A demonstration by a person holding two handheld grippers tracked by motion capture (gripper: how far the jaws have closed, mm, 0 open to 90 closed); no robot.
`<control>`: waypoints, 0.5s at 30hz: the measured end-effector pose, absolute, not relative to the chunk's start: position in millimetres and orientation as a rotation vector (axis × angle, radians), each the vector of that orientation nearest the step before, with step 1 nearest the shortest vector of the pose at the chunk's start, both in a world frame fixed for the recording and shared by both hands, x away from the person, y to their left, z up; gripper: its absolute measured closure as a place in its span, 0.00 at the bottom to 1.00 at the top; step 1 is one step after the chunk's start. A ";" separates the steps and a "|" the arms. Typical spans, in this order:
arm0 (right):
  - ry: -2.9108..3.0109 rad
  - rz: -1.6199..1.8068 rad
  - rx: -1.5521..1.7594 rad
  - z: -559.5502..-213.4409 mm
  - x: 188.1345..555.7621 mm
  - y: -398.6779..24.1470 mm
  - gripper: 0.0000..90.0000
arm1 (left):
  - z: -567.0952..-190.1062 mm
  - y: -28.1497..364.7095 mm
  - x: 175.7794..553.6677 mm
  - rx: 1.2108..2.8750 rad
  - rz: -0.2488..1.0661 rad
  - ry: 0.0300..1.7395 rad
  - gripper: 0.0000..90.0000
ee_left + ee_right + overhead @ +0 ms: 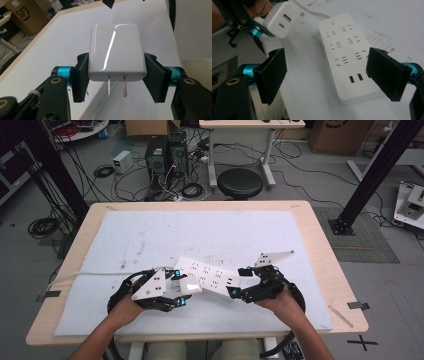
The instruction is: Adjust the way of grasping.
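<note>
On the white mat [150,240] that covers the wooden table [320,250], at about six o'clock of the mat in the high view, lies the white power strip [210,277], running slantwise from ten o'clock to four o'clock. Its white cable [85,275] trails off toward nine o'clock and over the table's edge.

My left gripper [182,290] is clamped on a white charger [116,51]. In the left gripper view my two black pads [79,77] press flat on its two side faces, and its two metal prongs [117,86] point back toward the camera at six o'clock. In the right gripper view the same charger [280,20] hangs at eleven o'clock, its end face with two ports turned my way, raised clear of the mat and just beside the strip's far end. In the high view it sits over the strip's left end; whether it touches I cannot tell.

My right gripper [329,73] has its fingers spread wide and grips nothing. In the right gripper view the strip's near end, with its two small dark ports, lies between my pads [272,75]; the right pad overlaps the strip's edge at three o'clock. In the high view this gripper [245,282] sits at the strip's right end.

Beyond the table, at twelve o'clock, a black stool [240,182] stands on the floor.
</note>
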State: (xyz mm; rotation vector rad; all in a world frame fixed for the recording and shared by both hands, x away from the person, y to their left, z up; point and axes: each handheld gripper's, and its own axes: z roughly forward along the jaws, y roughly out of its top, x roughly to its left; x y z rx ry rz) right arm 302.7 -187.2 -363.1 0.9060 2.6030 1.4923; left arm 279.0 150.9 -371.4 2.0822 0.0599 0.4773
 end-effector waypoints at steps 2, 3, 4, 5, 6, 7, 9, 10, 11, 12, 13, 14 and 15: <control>2.614 1.509 0.909 -363.1 302.6 -183.6 0.19 | -372.4 147.9 278.5 2.087 0.474 0.047 0.47; 2.623 1.516 0.915 -363.0 302.5 -181.7 0.19 | -372.2 146.7 278.5 2.091 0.478 0.038 0.47; 2.632 1.521 0.914 -363.0 302.6 -179.5 0.19 | -372.1 145.7 278.6 2.093 0.479 0.033 0.47; 2.640 1.524 0.922 -363.0 302.3 -177.3 0.19 | -372.5 143.6 278.8 2.093 0.478 0.025 0.47; 2.647 1.531 0.932 -363.1 302.1 -175.0 0.19 | -372.5 143.6 278.8 2.093 0.478 0.025 0.47; 2.647 1.531 0.932 -363.1 302.1 -175.0 0.19 | -372.7 142.6 278.6 2.096 0.474 0.024 0.47; 2.669 1.566 0.946 -365.0 302.1 -168.6 0.19 | -372.6 140.1 278.5 2.102 0.479 0.013 0.47; 2.671 1.573 0.956 -365.6 302.0 -167.3 0.19 | -372.6 140.1 278.5 2.102 0.479 0.013 0.47; 2.671 1.573 0.956 -365.6 302.0 -167.3 0.19 | -372.7 139.1 278.4 2.100 0.478 0.009 0.47; 2.678 1.604 0.973 -367.3 302.7 -164.5 0.19 | -372.6 137.8 278.2 2.101 0.475 0.009 0.47; 2.686 1.608 0.978 -367.6 303.1 -163.8 0.19 | -372.6 137.1 278.4 2.103 0.475 0.007 0.47; 2.687 1.615 0.993 -368.3 303.3 -162.9 0.19 | -372.7 135.9 278.6 2.105 0.476 0.005 0.47; 2.689 1.631 0.988 -369.2 304.3 -162.0 0.19 | -372.7 134.5 278.9 2.106 0.471 0.004 0.47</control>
